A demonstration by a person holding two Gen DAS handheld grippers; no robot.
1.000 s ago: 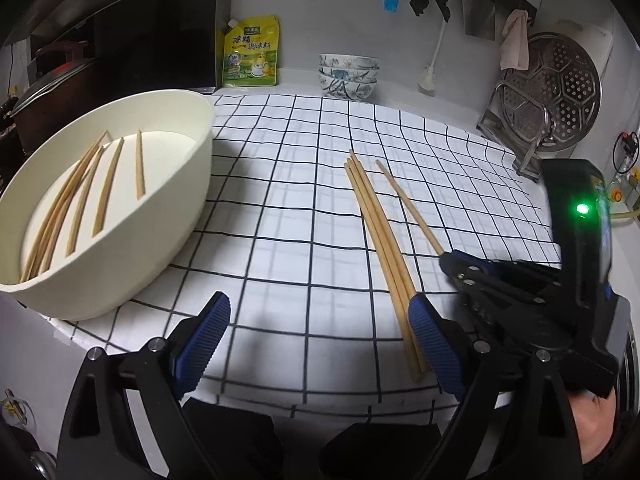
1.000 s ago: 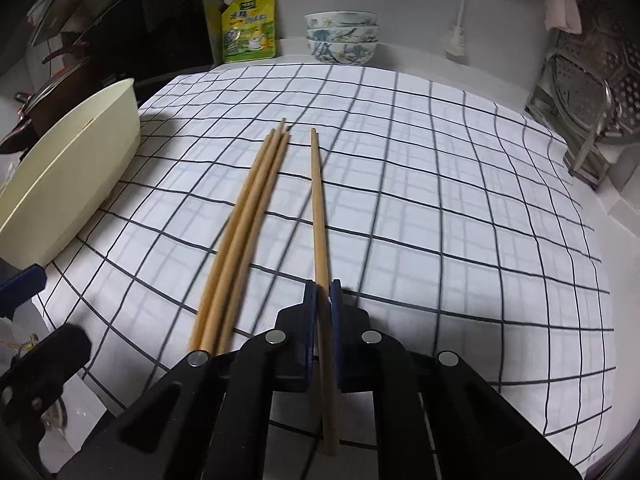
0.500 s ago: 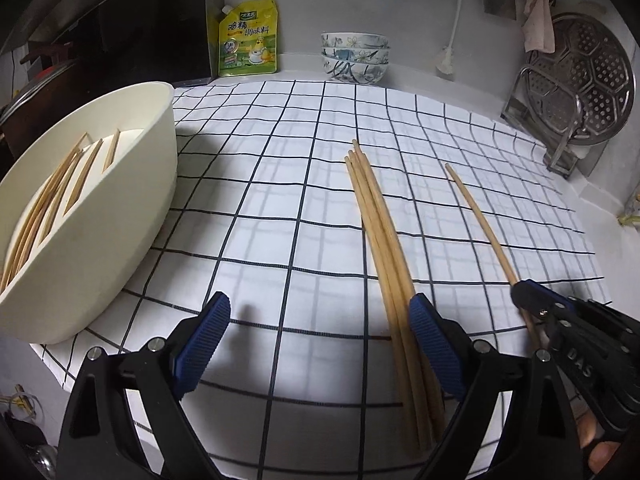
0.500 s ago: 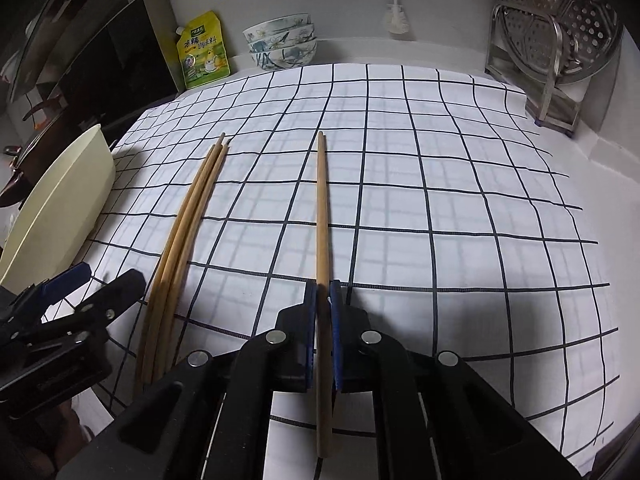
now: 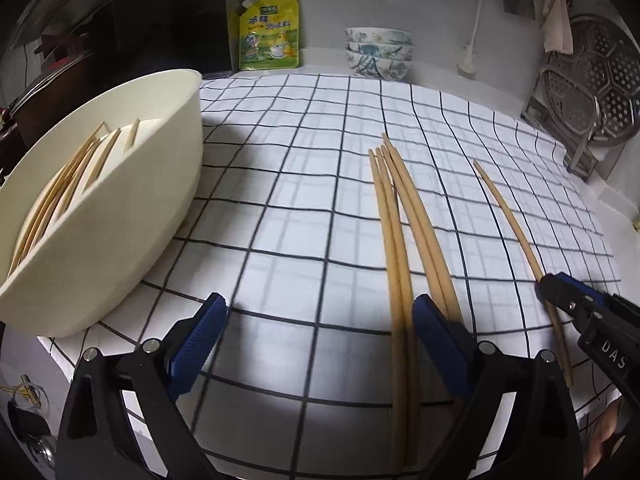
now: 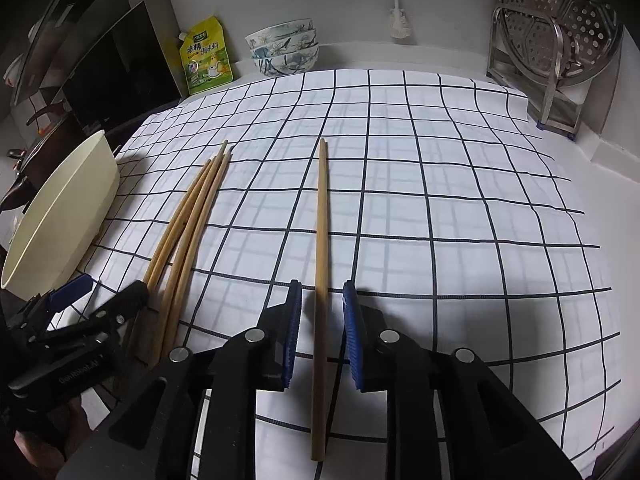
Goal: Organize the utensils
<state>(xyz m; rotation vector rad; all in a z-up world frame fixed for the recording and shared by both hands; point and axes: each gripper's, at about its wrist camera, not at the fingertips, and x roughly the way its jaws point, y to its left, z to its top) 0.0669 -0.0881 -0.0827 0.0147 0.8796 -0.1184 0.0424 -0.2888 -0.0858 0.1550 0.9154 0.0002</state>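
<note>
Right wrist view: our right gripper [image 6: 319, 336] has just been opening, pads clear of the single chopstick [image 6: 321, 236] lying between them on the checked cloth [image 6: 440, 200]. Our left gripper [image 5: 320, 344] gapes wide beside the chopstick bundle [image 5: 404, 232].

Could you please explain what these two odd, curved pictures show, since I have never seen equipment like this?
There is no robot: a person holds a two-finger gripper in each hand, and a fisheye camera on each looks along its fingers. One picture comes from the left gripper, open beside a bundle of wooden chopsticks. The other comes from the right gripper, whose jaws have just been opening, so the single wooden chopstick between them lies free on the black-and-white checked cloth. The cream oval plastic basin already contains chopsticks.
</note>
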